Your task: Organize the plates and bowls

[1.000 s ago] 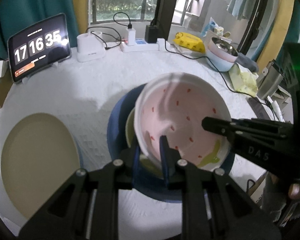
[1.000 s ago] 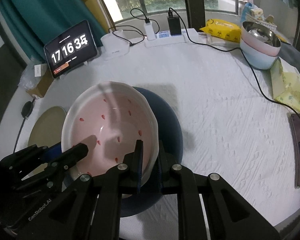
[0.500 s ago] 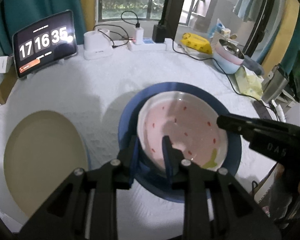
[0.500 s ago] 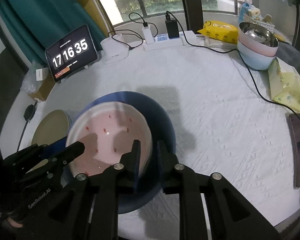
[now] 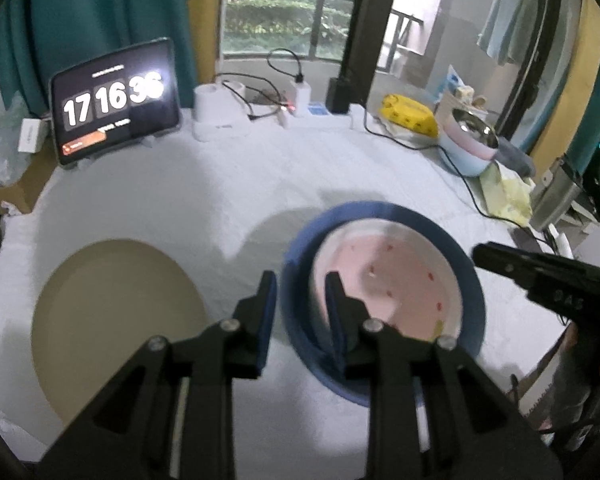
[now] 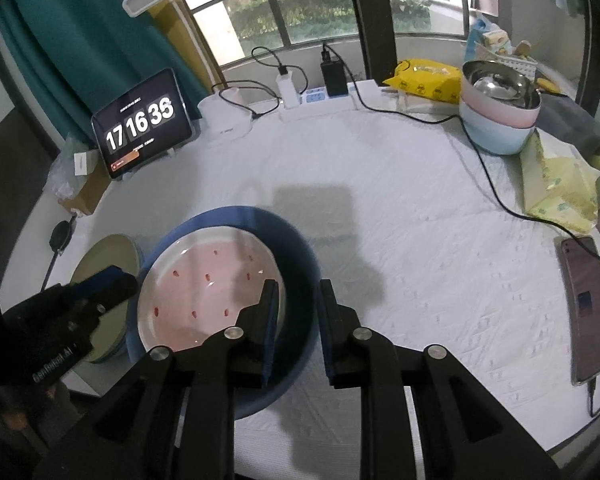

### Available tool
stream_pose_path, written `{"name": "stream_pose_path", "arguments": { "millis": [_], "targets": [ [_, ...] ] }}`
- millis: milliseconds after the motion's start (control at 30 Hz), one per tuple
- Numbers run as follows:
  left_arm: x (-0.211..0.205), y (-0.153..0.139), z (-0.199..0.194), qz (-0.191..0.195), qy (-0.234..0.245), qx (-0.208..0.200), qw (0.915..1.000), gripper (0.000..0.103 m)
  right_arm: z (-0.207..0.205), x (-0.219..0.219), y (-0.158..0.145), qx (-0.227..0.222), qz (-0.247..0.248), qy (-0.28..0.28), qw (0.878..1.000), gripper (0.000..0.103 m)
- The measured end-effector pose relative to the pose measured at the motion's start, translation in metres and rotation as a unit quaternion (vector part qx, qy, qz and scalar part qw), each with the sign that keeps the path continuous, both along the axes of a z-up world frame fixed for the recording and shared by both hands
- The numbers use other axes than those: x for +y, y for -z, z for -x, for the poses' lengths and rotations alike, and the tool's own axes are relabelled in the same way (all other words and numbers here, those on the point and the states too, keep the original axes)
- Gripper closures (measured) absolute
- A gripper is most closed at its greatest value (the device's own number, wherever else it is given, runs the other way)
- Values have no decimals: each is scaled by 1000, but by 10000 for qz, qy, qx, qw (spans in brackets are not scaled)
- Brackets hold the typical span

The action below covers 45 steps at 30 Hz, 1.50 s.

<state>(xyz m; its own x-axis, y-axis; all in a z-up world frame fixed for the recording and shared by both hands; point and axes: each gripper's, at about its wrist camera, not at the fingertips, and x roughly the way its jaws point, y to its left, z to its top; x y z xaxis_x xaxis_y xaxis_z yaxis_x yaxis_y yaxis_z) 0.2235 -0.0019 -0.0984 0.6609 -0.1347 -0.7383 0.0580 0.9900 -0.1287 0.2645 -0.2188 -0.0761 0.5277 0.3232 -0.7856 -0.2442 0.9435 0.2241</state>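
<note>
Tablet (image 6: pixel 142 124) screen reads 17 16 36

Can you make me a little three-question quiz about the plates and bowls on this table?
1. True or false: the pink bowl sits inside the blue bowl.
2. What colour is the plate lying alone on the white tablecloth?
3. Is the left gripper A) squeezing the pink bowl, or B) open?

Key: 1 true. 2 tan. 3 B; the right gripper is open too, and both have just been opening.
</note>
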Motion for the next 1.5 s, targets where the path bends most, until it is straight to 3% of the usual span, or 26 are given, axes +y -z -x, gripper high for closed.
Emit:
{"name": "stream_pose_path", "arguments": {
  "millis": [367,567,967,1500],
  "targets": [
    [19,19,-7,75,-153,67,9998,74,-5,-18,9,-41,57,169,9998,82],
    [18,23,-10,98,-81,139,9998,59,-9,-20,22,70,13,169,9998,82],
    [12,37,-16,-32,-90,407,9991,59,-8,-24,16,28,-187,121,9997,82],
    [10,36,-17,-117,45,313,9994,64,-9,-10,25,159,-103,-122,9997,81]
  ]
}}
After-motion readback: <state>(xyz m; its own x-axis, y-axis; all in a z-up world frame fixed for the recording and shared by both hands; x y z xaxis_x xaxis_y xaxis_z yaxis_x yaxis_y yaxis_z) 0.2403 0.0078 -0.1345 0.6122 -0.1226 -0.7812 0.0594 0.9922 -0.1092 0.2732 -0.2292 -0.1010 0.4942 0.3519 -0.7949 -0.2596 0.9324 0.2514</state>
